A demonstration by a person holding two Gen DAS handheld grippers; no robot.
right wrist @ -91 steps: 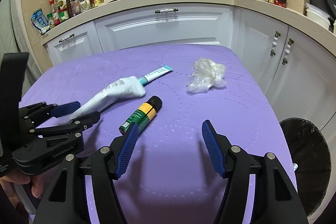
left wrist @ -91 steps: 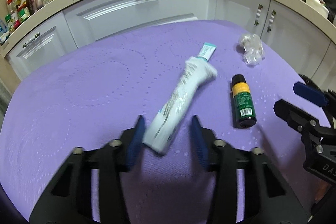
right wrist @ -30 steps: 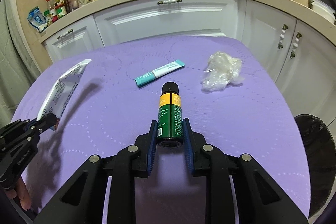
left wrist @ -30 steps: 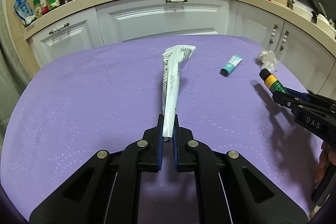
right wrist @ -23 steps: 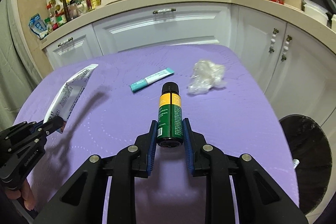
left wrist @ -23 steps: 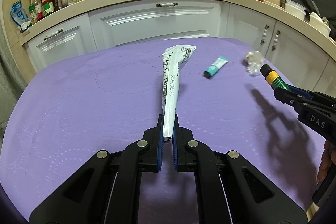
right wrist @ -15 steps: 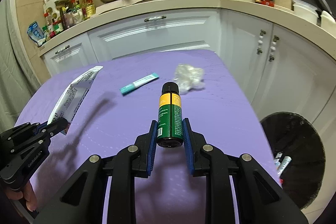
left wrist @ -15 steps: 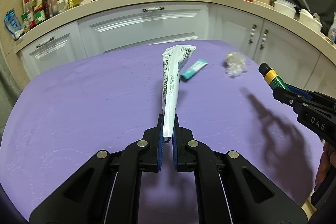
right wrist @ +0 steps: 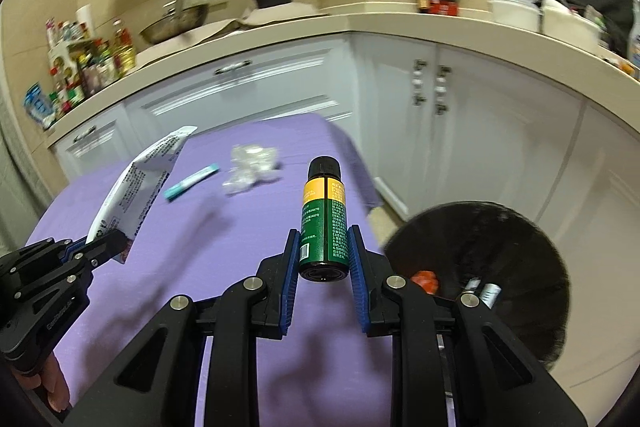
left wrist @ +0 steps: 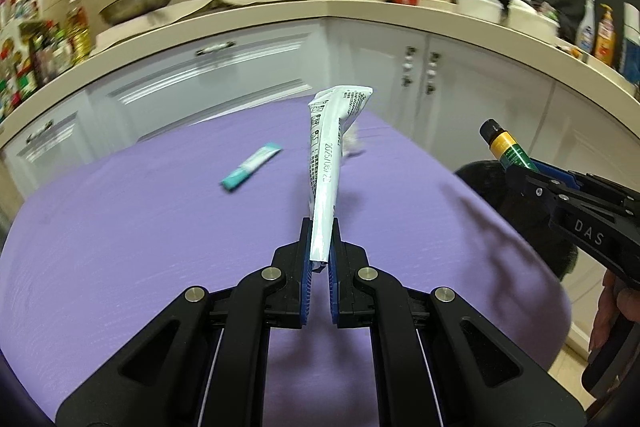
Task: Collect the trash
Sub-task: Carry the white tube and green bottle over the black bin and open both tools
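Observation:
My left gripper [left wrist: 319, 247] is shut on the flat end of a squeezed white toothpaste tube [left wrist: 328, 163], which sticks up and forward above the purple table [left wrist: 140, 227]. My right gripper [right wrist: 323, 247] is shut on a small green bottle [right wrist: 323, 215] with a yellow band and black cap, held near the table's right edge. The bottle [left wrist: 505, 145] and right gripper also show at the right of the left wrist view; the tube [right wrist: 138, 183] shows at the left of the right wrist view. A small teal tube [left wrist: 250, 171] and a crumpled clear plastic wrapper [right wrist: 252, 167] lie on the table.
A round black trash bin [right wrist: 500, 259] stands on the floor just right of the table, with a few items inside. White cabinets [right wrist: 440, 131] and a counter with bottles, a pan and a pot curve behind the table. A hand [left wrist: 616, 311] grips the right gripper's handle.
Both grippers have swung to the right with their loads still held. The black bin has come into fuller view, and the teal tube and wrapper have drifted left in both views.

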